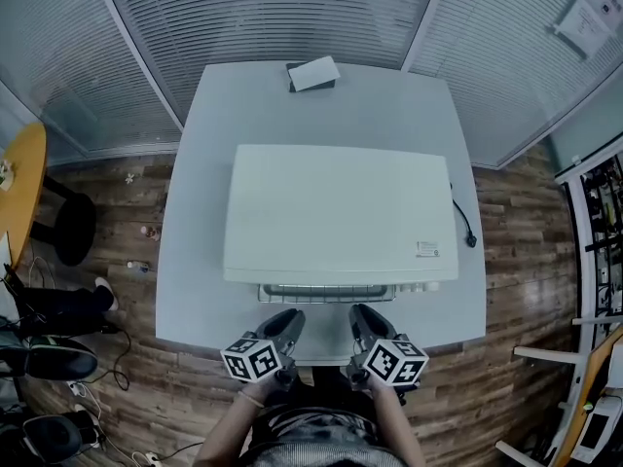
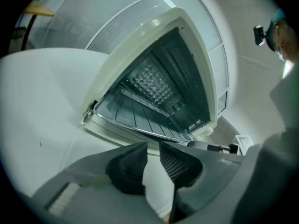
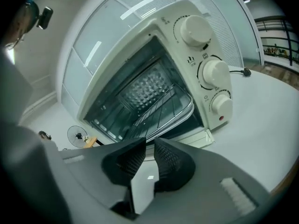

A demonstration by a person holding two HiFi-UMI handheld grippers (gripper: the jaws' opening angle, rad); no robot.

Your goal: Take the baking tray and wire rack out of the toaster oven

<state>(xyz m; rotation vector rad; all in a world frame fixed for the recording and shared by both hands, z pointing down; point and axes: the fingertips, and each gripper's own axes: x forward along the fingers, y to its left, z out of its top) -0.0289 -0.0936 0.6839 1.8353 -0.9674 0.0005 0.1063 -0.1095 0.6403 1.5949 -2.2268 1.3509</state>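
Note:
A cream toaster oven (image 1: 336,212) stands on the white table (image 1: 195,261), its front facing me and its cavity open. The wire rack (image 3: 161,111) lies inside over the metal baking tray (image 3: 190,110), and their front edge pokes out of the oven mouth (image 1: 326,292). The left gripper view shows the same rack bars (image 2: 140,118). My left gripper (image 1: 289,317) (image 2: 153,147) and right gripper (image 1: 360,314) (image 3: 150,143) hover side by side just short of that front edge. Each has a narrow gap between its pads with nothing in it. Neither touches the oven.
Three cream knobs (image 3: 215,71) sit on the oven's right side, and its black cord (image 1: 465,224) trails off to the right. A small white box (image 1: 313,74) lies at the table's far edge. The near table edge is right under the grippers. Blinds close off the back.

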